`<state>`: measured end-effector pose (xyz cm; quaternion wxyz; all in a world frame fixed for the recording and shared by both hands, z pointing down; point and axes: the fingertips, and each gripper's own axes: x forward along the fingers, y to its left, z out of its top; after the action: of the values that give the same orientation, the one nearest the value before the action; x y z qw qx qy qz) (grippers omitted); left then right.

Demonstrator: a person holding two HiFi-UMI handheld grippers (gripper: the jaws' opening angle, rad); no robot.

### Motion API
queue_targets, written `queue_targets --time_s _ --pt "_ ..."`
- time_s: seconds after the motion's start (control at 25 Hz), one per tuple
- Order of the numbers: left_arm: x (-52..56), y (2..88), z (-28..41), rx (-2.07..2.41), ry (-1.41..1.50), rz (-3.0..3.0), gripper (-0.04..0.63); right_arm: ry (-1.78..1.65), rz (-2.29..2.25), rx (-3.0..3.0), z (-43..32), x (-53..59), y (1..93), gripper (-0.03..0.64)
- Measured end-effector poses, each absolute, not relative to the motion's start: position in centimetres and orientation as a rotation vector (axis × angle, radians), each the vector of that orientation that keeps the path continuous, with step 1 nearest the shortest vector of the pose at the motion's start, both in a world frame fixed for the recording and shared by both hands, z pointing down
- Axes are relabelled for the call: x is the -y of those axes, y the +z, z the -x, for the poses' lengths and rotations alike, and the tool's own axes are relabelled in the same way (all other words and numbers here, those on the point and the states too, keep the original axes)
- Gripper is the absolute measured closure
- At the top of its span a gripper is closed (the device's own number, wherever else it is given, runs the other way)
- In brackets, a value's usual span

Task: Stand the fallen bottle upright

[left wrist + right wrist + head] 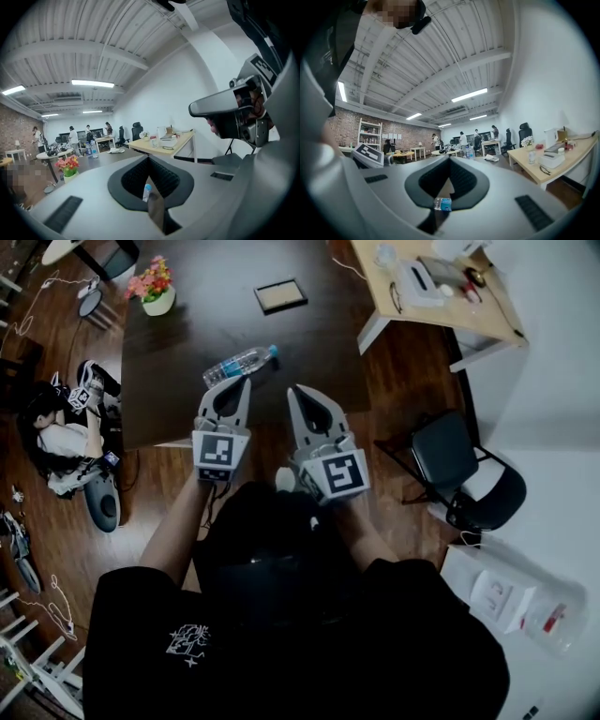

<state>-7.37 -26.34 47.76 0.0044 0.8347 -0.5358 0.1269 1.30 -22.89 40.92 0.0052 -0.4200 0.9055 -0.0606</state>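
Bottle [239,363] lying flat, job not started
My left gripper [246,382] and right gripper [296,390]: jaws together, empty, target at 12 o'clock.

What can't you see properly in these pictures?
- Bottle: left gripper view shows only its cap end; the jaws hide the rest.
- Right gripper view: bottle mostly behind the jaws.
- Bottle label: head view, too small to read.
- Picture frame: head view, its contents too small.
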Motion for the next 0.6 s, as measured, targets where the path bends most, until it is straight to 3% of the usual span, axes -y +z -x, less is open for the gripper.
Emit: queue_targets --time_s 0.6 --pt "34.0 58.5 8.5 1.528 1.061 -2.674 0.597 -0.156 1.383 -2.805 0.1 27.0 43.8 0.604"
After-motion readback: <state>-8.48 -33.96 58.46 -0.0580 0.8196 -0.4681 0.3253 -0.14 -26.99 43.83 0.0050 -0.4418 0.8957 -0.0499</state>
